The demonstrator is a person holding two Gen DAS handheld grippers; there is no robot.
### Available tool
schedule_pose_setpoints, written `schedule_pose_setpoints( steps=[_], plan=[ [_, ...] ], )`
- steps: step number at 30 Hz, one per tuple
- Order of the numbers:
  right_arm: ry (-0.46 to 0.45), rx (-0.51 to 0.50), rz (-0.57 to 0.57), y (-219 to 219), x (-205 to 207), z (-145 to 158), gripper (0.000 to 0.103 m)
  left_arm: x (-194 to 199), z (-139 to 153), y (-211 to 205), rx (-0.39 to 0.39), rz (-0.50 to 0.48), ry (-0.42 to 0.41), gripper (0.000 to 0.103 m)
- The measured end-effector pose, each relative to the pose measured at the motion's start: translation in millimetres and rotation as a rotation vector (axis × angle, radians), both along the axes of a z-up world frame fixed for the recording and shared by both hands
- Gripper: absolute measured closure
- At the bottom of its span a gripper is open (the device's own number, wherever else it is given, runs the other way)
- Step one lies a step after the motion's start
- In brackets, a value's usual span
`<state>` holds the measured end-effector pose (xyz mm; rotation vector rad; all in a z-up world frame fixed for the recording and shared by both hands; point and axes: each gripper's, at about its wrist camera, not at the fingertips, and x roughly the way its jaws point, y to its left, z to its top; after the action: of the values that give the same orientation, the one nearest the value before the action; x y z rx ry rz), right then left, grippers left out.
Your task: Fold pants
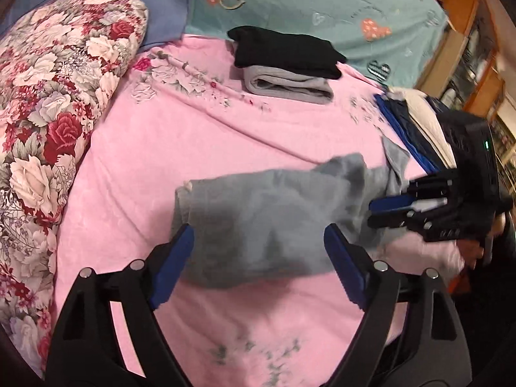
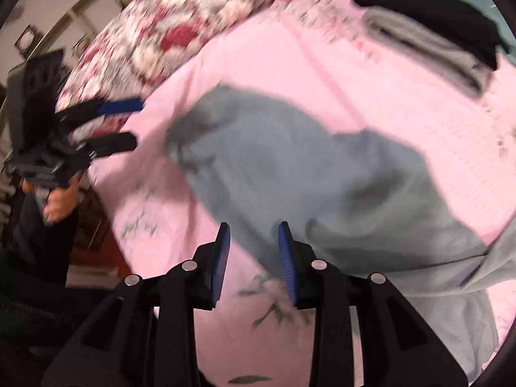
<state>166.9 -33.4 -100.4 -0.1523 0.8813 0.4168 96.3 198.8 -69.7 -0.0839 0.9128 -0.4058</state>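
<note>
Grey pants (image 1: 271, 216) lie partly folded on the pink bedsheet (image 1: 154, 148). In the right wrist view the pants (image 2: 306, 177) spread across the middle of the sheet (image 2: 403, 103). My left gripper (image 1: 258, 235) is open, its blue-padded fingers wide apart just above the near edge of the pants, holding nothing. It shows at the left in the right wrist view (image 2: 135, 125). My right gripper (image 2: 254, 232) is open with a narrower gap, over the pants' near edge, empty. It shows at the right in the left wrist view (image 1: 374, 213), beside the pants.
A folded black garment (image 1: 283, 48) lies on a folded grey one (image 1: 290, 85) at the far side. A floral quilt (image 1: 54, 103) bounds the left. A pile of clothes (image 1: 419, 122) sits at the right edge. A teal sheet (image 1: 322, 3) lies beyond.
</note>
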Motion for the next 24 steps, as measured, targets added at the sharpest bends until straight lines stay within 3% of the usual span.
schedule_pose_setpoints(
  steps=[2,3,6,7,8,10,12,14,16,18,21,24],
  plan=[
    [-0.013,-0.008,-0.04,0,5,-2,0.082,7,-8,-14,0.009,0.04,0.03,0.021],
    [0.027,0.005,-0.048,0,10,-10,0.084,10,-15,-21,0.002,0.054,0.053,0.022],
    [0.082,0.008,-0.056,5,7,-29,0.086,7,-35,-35,-0.031,0.054,0.117,0.039],
    [0.088,0.003,-0.065,8,6,-34,0.086,7,-42,-41,-0.02,0.055,0.137,0.051],
    [0.106,-0.001,-0.08,12,7,-41,0.086,8,-50,-47,-0.008,0.054,0.162,0.072],
    [0.158,0.0,-0.102,10,9,-53,0.086,12,-68,-57,-0.007,0.045,0.241,0.096],
    [0.167,0.013,-0.106,8,9,-50,0.086,15,-85,-63,0.055,0.077,0.279,0.1],
    [0.186,0.032,-0.111,-3,8,-38,0.086,13,-84,-66,0.063,0.088,0.266,0.1],
    [0.119,0.042,-0.178,-32,6,-9,0.075,14,-83,-64,0.046,0.108,0.28,0.1],
    [0.055,0.044,-0.328,-83,10,23,0.055,15,-85,-60,0.015,0.123,0.292,0.1],
    [0.06,0.035,-0.579,-171,32,47,0.055,16,-88,-55,-0.009,0.13,0.308,0.1],
    [0.142,0.049,-0.803,-251,66,50,0.055,16,-87,-55,0.001,0.128,0.311,0.1]
  ],
)
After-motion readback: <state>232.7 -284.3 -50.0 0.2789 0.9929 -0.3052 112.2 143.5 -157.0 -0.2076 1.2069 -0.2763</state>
